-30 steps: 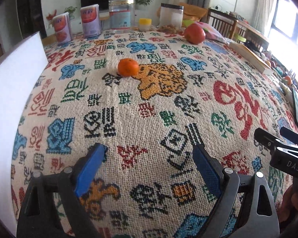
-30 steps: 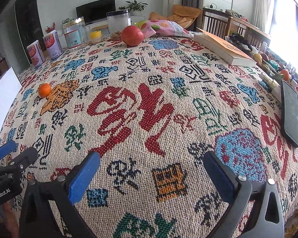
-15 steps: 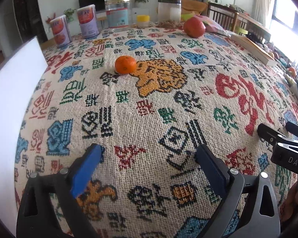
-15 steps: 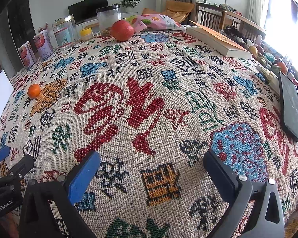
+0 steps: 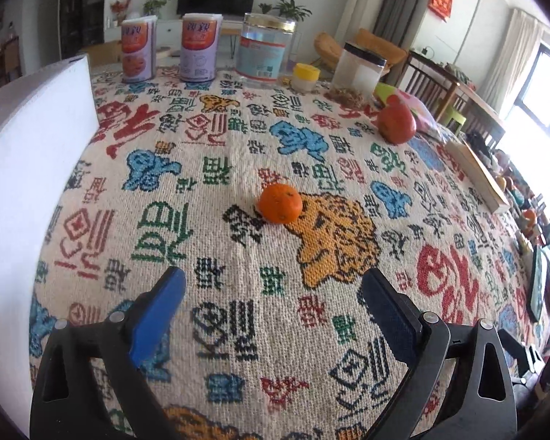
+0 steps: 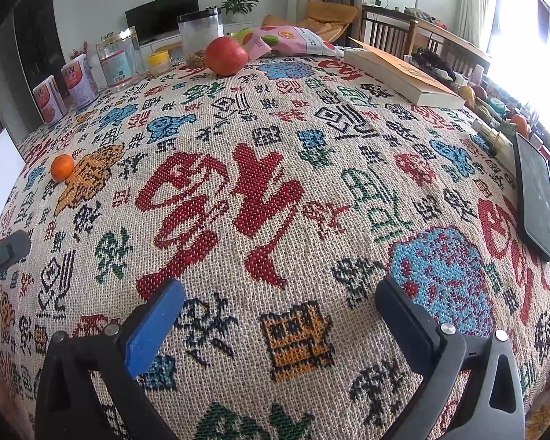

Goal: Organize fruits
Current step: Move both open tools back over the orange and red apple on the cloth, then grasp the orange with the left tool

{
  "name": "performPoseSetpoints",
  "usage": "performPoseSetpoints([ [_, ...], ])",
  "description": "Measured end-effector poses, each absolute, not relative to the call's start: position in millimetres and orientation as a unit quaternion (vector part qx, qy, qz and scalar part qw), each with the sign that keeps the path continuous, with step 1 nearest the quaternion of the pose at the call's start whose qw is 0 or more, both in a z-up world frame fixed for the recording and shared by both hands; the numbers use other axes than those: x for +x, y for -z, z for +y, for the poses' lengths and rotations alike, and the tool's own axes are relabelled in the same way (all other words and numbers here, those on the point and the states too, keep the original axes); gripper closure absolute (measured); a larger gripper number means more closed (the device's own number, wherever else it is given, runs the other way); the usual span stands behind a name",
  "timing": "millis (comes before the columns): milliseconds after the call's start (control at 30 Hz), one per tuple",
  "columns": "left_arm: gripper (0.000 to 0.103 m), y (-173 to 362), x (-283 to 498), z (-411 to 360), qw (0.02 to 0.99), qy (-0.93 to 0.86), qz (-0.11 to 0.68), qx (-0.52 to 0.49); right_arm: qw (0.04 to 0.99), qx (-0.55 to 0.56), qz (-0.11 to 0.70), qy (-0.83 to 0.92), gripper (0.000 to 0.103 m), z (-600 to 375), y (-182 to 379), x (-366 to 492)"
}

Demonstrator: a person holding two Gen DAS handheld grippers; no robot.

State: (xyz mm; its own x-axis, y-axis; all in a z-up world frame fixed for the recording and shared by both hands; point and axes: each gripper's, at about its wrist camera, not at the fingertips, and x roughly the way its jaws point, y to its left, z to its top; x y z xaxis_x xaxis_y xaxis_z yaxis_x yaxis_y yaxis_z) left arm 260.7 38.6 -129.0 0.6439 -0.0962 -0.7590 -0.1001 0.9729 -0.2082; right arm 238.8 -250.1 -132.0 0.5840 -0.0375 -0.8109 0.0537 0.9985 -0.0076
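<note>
Working across from the left: the white board [image 5: 29, 198] stands at the worktop's left edge, and the left tool [image 5: 271, 295] hovers with its blue pads spread wide, nothing between them, lined up on the mandarin [image 5: 279, 203]. That little orange fruit sits on the woven tablecloth [image 5: 216, 168], touching the left edge of the orange tiger motif [image 5: 333, 238], which I'll use as my landmark. I'd guess it's light, a bit soft, with loose skin that dents if squeezed hard, so pinch it gently across its widest part, pads on opposite sides. It could roll if nudged. Further back and right of the tiger is the bigger red fruit [image 5: 396, 123], maybe a pomegranate, can't say for sure; probably heavier and firmer, smooth skin, so it needs a wider, steadier grip around the middle. The right tool [image 6: 280, 300] is also gaping and empty, well right of the tiger, near nothing.
</note>
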Motion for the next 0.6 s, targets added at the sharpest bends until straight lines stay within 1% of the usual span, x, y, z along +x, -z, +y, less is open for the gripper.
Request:
performPoseSetpoints([
  [133,0.007,138.8,300.5,36.6,0.903,-0.019,0.418,-0.097,0.890,0.009,0.455,0.026,0.000,-250.2,131.9,238.8],
  [267,0.008,150.7,315.4,26.3,0.910,-0.026,0.409,-0.057,0.890,0.009,0.455,0.026,0.000,-250.4,131.8,238.8],
  [300,0.012,153.1,317.3,26.0,0.908,-0.026,0.415,-0.055,0.890,0.009,0.455,0.026,0.000,-250.3,131.8,238.8],
  [333,0.032,154.6,319.2,26.4,0.906,-0.019,0.420,-0.058,0.890,0.009,0.455,0.026,0.000,-250.4,131.8,238.8],
  [367,0.041,155.4,320.0,26.7,0.904,-0.016,0.422,-0.059,0.890,0.009,0.456,0.026,0.000,-250.4,131.7,238.8],
  [400,0.044,154.4,318.8,27.2,0.906,-0.019,0.419,-0.058,0.890,0.009,0.456,0.026,0.000,-250.1,131.8,238.7],
  [433,0.052,154.0,317.5,28.7,0.907,-0.015,0.417,-0.063,0.890,0.009,0.456,0.026,0.000,-250.1,131.9,238.8],
  [467,0.057,153.4,315.8,30.2,0.907,-0.012,0.415,-0.067,0.890,0.009,0.456,0.026,0.000,-250.2,131.8,238.7],
  [500,0.070,152.0,313.5,30.8,0.908,-0.010,0.414,-0.066,0.890,0.009,0.456,0.026,0.000,-250.3,131.8,238.7],
  [600,0.070,146.5,298.0,32.1,0.909,-0.019,0.412,-0.052,0.890,0.009,0.456,0.026,0.000,-250.2,131.9,238.7],
])
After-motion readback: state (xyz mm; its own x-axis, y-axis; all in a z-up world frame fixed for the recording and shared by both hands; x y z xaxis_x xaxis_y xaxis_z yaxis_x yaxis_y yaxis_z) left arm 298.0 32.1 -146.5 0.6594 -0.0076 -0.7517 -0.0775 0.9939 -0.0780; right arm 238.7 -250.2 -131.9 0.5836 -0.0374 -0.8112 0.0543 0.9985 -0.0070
